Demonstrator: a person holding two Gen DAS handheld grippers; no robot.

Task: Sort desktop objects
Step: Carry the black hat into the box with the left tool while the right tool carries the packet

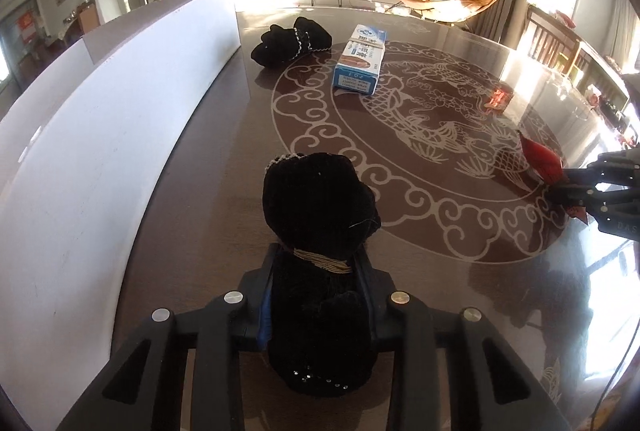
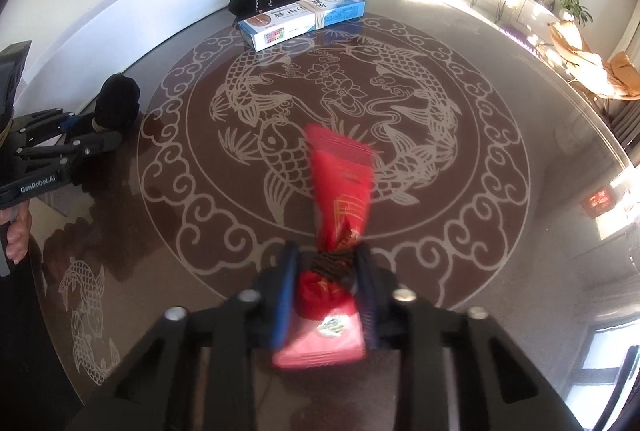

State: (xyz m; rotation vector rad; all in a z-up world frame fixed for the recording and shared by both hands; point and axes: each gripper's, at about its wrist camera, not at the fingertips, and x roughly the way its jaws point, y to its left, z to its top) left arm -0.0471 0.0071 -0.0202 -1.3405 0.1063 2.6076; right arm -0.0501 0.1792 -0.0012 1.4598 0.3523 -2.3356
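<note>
Near the toothpaste box (image 1: 360, 61), left tool (image 1: 318, 267) pinches the soft, light black glove bundle (image 1: 316, 215) at its band; right tool (image 2: 326, 267) clamps the crinkly, slippery red packet (image 2: 340, 175) at its tied neck.

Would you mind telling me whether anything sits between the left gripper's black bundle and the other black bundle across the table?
Nothing visible does. The left gripper is shut on one black bundle; only bare patterned table lies before the far bundle, with the blue box off to its right.

Strong sunlight enters from the far windows, washing out the far wall and throwing glare across the glossy table (image 1: 460, 271). Fisheye bending curves every edge, corners vignette dark, and the red packet (image 2: 340, 183) is motion-blurred.
</note>
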